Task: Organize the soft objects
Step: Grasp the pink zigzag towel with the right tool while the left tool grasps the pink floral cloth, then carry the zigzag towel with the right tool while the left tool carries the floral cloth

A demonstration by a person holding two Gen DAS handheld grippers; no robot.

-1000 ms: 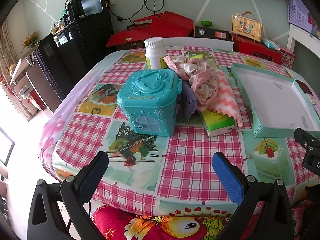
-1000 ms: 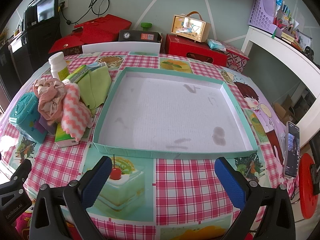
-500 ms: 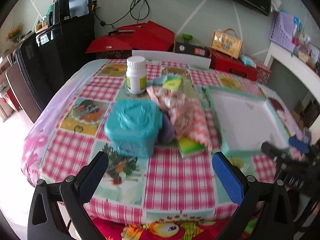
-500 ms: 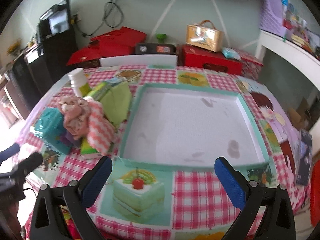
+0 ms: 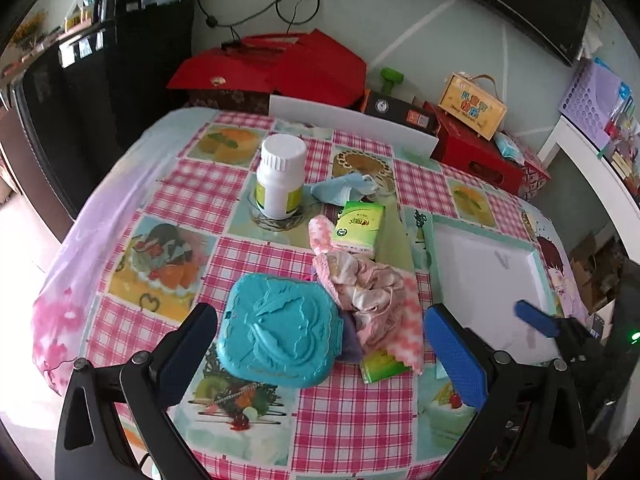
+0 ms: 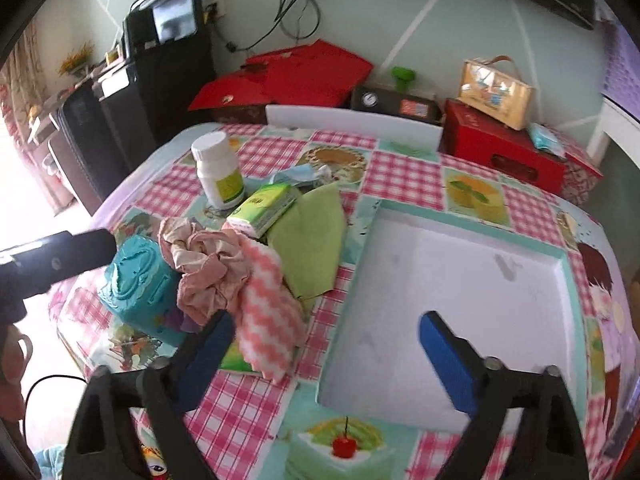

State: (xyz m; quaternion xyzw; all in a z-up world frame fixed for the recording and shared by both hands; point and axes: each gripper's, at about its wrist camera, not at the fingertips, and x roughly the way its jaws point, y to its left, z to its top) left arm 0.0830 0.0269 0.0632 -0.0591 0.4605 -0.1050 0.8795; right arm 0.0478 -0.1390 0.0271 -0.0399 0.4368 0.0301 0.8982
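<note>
A crumpled pink-beige cloth (image 5: 368, 288) (image 6: 208, 268) lies on a pink-and-white zigzag cloth (image 5: 404, 336) (image 6: 268, 312), beside a green cloth (image 6: 312, 248). A light blue cloth (image 5: 344, 190) lies behind them. My left gripper (image 5: 320, 352) hangs open above the teal plastic box (image 5: 280, 332), holding nothing. My right gripper (image 6: 326, 356) hovers over the zigzag cloth's near end and the corner of the white tray (image 6: 460, 280). Its jaws are closing and nothing is pressed between them. One of its blue fingers (image 5: 536, 322) shows over the tray in the left wrist view.
A white bottle (image 5: 280, 178) and a green tissue pack (image 5: 358, 228) stand behind the pile. A second tissue pack (image 5: 384, 364) lies under the zigzag cloth. Red boxes and a chair back crowd the table's far edge. The left gripper's black body (image 6: 60, 256) is at the left.
Both grippers have risen and moved in over the table, the left one over the teal box, the right one leftward to the pile. The right jaws have narrowed a little.
</note>
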